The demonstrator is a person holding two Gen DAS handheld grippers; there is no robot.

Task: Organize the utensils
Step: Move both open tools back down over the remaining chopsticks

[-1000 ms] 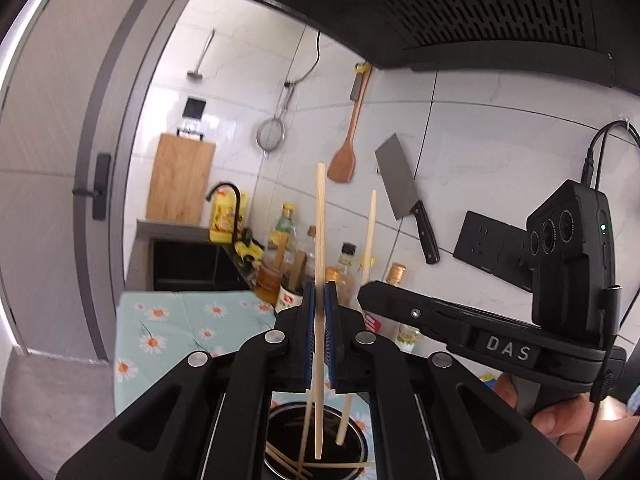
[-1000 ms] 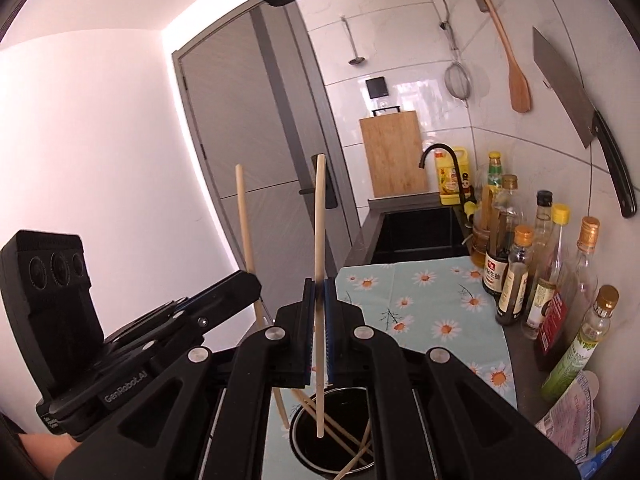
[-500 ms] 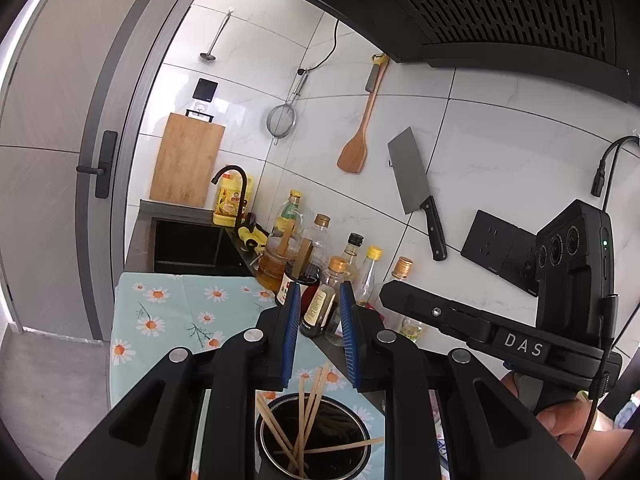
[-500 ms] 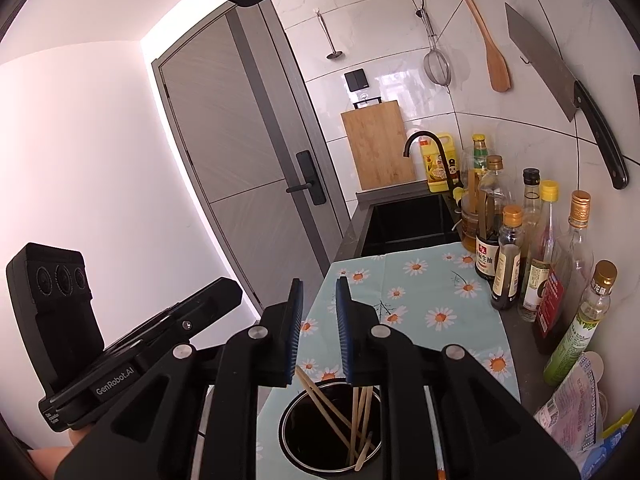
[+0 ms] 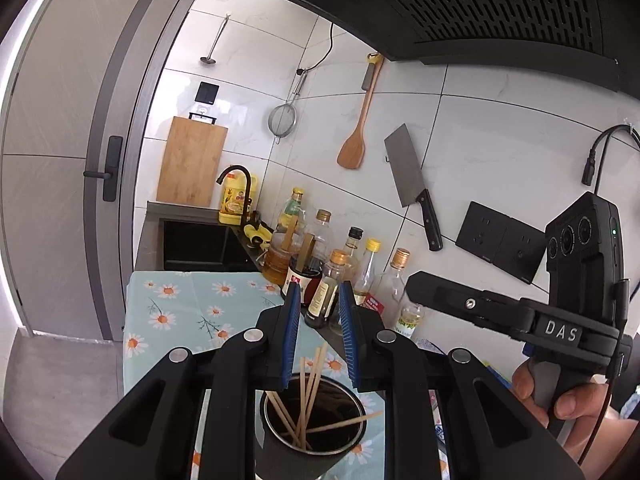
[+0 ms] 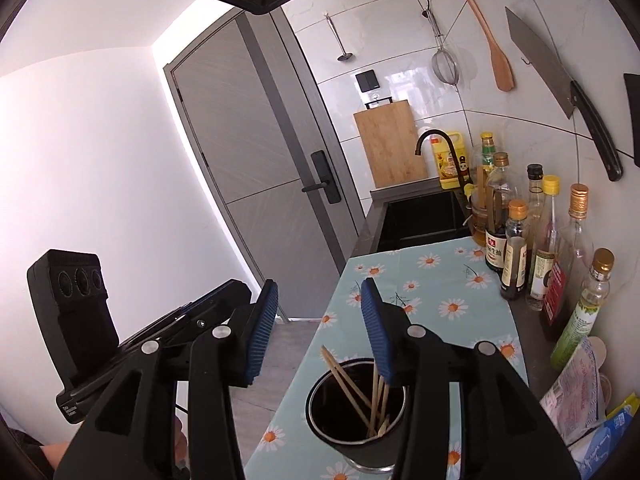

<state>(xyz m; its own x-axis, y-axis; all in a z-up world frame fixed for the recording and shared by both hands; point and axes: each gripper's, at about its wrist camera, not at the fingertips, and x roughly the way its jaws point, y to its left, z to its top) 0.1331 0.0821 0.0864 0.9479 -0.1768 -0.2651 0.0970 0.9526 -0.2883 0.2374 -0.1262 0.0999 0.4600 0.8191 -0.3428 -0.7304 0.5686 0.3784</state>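
Above the round dark metal cup (image 5: 312, 436) on the counter, the left hand-held gripper (image 5: 319, 332) is released and empty; thin wooden chopsticks (image 5: 308, 396) lean inside it. From the right view, the right hand-held gripper (image 6: 320, 328) is opening, nothing between, directly above the cup (image 6: 356, 420), probably for dropping.

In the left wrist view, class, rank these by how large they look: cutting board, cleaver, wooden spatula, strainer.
1. Cutting board
2. Cleaver and wooden spatula: alike, unranked
3. Strainer

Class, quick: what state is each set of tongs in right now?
Left tongs: open, holding nothing.
Right tongs: opening, holding nothing; chopsticks stand in the cup.
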